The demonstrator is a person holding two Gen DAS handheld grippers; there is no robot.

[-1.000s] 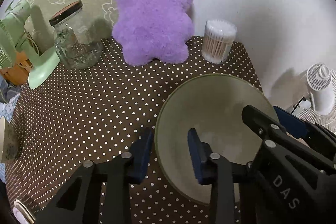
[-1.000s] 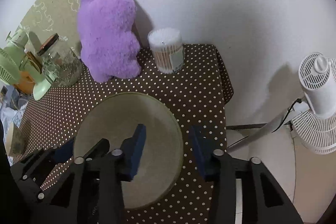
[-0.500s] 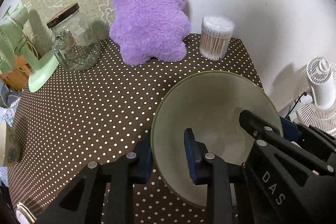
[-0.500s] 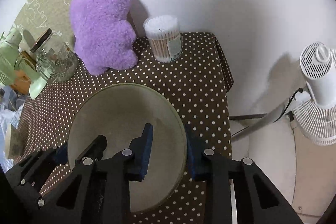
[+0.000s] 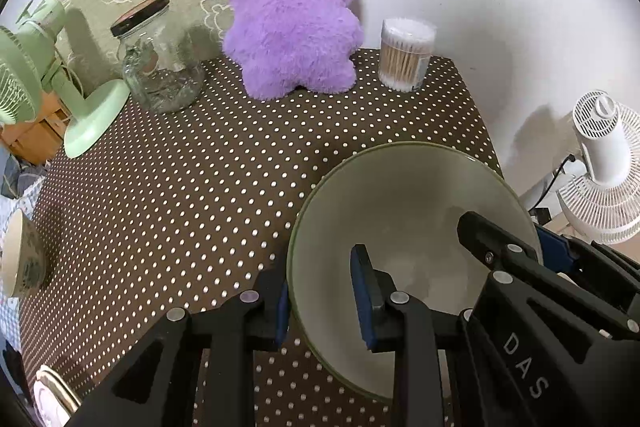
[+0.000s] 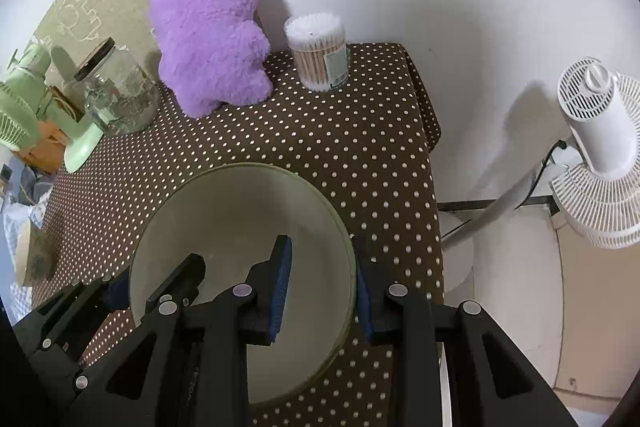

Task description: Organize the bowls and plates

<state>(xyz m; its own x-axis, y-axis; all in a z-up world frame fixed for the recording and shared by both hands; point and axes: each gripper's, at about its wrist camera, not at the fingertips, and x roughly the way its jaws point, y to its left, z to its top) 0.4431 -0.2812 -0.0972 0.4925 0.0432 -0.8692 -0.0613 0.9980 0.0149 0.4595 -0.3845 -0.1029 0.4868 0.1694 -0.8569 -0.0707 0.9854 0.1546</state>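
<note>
Large green bowl (image 5: 404, 211) sat at the bench's (image 5: 200, 187) right end. Left tongs (image 5: 320, 301) were clamped narrow on its left rim, right tongs (image 6: 322, 293) on the opposite right rim, one finger inside each. Bowl lay squarely between both hands; neither was nearer.

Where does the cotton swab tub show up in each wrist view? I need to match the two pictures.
Left wrist view: cotton swab tub stands upper right of centre, at the table's far edge, right of the purple plush.
Right wrist view: the tub stands upper centre, again just right of the plush.
Shared landmark: the purple plush against the wall.
</note>
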